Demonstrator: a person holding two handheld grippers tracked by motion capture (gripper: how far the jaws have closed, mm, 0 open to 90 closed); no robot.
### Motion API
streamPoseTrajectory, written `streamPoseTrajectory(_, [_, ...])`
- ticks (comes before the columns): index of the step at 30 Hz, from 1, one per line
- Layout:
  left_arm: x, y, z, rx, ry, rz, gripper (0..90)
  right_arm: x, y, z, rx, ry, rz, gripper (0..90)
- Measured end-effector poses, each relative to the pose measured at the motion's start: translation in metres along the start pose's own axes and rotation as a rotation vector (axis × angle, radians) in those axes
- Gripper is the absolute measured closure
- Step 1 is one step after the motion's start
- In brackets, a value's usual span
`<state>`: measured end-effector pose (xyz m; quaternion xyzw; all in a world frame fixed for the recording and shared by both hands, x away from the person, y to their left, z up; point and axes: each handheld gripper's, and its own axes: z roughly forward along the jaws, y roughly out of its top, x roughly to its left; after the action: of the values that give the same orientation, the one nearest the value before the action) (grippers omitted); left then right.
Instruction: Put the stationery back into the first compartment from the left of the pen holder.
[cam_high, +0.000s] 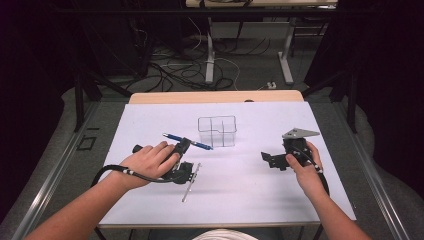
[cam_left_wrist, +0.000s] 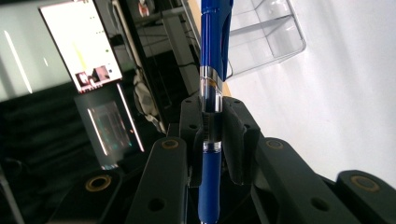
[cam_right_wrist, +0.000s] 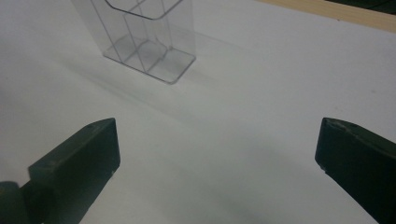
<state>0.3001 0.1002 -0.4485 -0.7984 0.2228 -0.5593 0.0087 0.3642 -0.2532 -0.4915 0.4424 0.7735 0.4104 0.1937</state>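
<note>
Midway: blue pen clamped in left gripper, lifted beside the clear organizer

Currently the blue pen (cam_left_wrist: 212, 70) sits crosswise between the left gripper's (cam_high: 183, 146) black jaws, which are clenched on its barrel. In the left gripper view the pen runs up the middle of the frame: glossy blue plastic at both ends, a clear section with a silver ring where the pads (cam_left_wrist: 236, 135) press on it, a dark core visible inside. In the high view the pen (cam_high: 187, 141) lies roughly level, slanted, its ends sticking out either side of the jaws, just left of the organizer.

Clear organizer (cam_high: 217, 131): transparent hard plastic, box-shaped with rounded corners, split by thin inner walls into compartments, standing upright on the table. Nothing visible inside. The right gripper view shows its flat base and dividers (cam_right_wrist: 144, 42) close up, with a soft shadow on the sheet.

Silver pen or rod (cam_high: 191, 182): slim, metallic, lying flat on the table just below the left hand (cam_high: 150, 161), apart from the blue pen.

Right gripper (cam_high: 272, 160): held low over the table to the right of the organizer, well apart from it, grey three-cornered plate on top. Its jaws stand released, matte black blocks wide apart, with bare table between them.

Table (cam_high: 250, 190): smooth white matte sheet over a pale wooden top, whose edge shows at the far side.
</note>
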Motion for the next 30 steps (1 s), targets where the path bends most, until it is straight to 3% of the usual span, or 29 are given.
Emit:
streamPoseTrajectory(3, [-0.002, 0.004, 0.001, -0.018, 0.014, 0.026, 79.0, 0.008, 0.01, -0.001, 0.006, 0.03, -0.018, 0.0])
streamPoseTrajectory(5, [0.002, 0.007, 0.001, -0.018, 0.025, 0.106, 79.0, 0.013, 0.018, -0.001, 0.019, 0.069, -0.041, 0.0])
streamPoseTrajectory(7, [-0.002, 0.009, 0.003, -0.031, 0.008, 0.076, 79.0, 0.019, 0.026, 0.001, 0.035, 0.099, -0.07, 0.0])
streamPoseTrajectory(9, [-0.004, 0.01, 0.004, -0.039, 0.019, 0.087, 79.0, 0.024, 0.035, 0.002, 0.048, 0.107, -0.108, 0.0])
streamPoseTrajectory(10, [-0.004, 0.011, 0.003, -0.023, 0.004, 0.104, 79.0, 0.027, 0.039, 0.003, 0.045, 0.109, -0.123, 0.0])
streamPoseTrajectory(11, [-0.007, 0.011, 0.004, -0.033, -0.007, 0.08, 79.0, 0.029, 0.044, 0.003, 0.055, 0.113, -0.132, 0.0])
streamPoseTrajectory(12, [-0.005, 0.012, 0.004, -0.032, 0.01, 0.113, 79.0, 0.031, 0.049, 0.004, 0.057, 0.122, -0.144, 0.0])
streamPoseTrajectory(20, [-0.005, 0.014, 0.006, -0.04, 0.019, 0.141, 79.0, 0.046, 0.078, 0.011, 0.113, 0.151, -0.186, 0.0])
streamPoseTrajectory(24, [-0.005, 0.015, 0.007, -0.034, 0.015, 0.157, 79.0, 0.055, 0.087, 0.016, 0.145, 0.168, -0.235, 0.4])
streamPoseTrajectory(30, [-0.008, 0.015, 0.009, -0.043, 0.025, 0.179, 79.0, 0.071, 0.1, 0.021, 0.172, 0.224, -0.33, 19.6])
